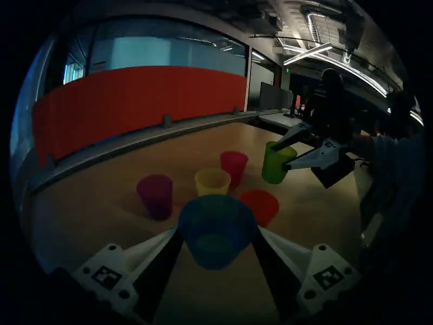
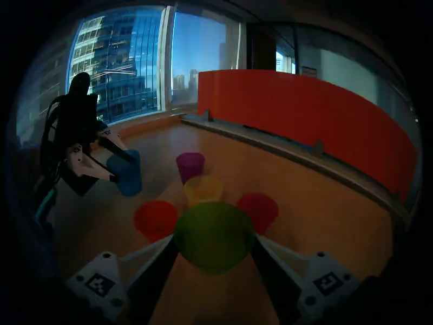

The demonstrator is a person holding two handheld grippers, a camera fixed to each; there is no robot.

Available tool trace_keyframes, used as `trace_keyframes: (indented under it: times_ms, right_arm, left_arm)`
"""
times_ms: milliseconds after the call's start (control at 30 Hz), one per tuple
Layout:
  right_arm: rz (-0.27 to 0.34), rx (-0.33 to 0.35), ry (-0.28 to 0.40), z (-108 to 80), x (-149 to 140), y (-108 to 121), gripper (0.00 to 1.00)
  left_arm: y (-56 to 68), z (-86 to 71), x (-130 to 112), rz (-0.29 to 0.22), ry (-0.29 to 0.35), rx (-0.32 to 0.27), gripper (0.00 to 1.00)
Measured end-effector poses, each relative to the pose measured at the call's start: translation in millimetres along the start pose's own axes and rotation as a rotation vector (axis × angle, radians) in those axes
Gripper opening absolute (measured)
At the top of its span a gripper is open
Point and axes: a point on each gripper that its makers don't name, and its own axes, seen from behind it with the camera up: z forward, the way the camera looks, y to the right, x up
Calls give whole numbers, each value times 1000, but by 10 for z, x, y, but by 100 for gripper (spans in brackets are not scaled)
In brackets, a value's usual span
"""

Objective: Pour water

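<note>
The left gripper [image 1: 216, 232] is closed on one blue cup [image 1: 217, 216], and the right gripper [image 2: 215, 241] is closed on one green cup [image 2: 215, 227]. Just beyond them on the table [image 1: 303, 216] stand four more: purple cup [image 1: 156, 195], yellow cup [image 1: 212, 181], pink cup [image 1: 234, 167], red cup [image 1: 260, 206].

No word, number or brand name could be read in either view. The only printed marks were black-and-white square code patterns, not lettering. Two sat on the left tongs [image 1: 216, 238], one code square [image 1: 106, 277] on each white finger base, the second [image 1: 328, 277] opposite the first. The right tongs [image 2: 215, 241] carried the same kind of pair [image 2: 99, 284] [image 2: 327, 281]. A small pale notice [image 2: 309, 71] on the glass above the orange partition [image 2: 303, 116] was too small to make out.
</note>
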Motion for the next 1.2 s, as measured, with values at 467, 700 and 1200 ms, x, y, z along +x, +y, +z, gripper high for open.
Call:
trace_keyframes:
  times_ms: [467, 700, 1200]
  right_arm:
    - [-19, -30, 155, -310, 551, -87, 92]
    - [-37, -34, 231, -442, 791, -148, 92]
    - [-65, -49, 366, -628, 1229, -252, 92]
  left_arm:
    - [114, -239, 507, 17, 139, 26, 86]
    - [136, -339, 701, 13, 202, 38, 86]
    - [180, -567, 1038, 21, 299, 49, 86]
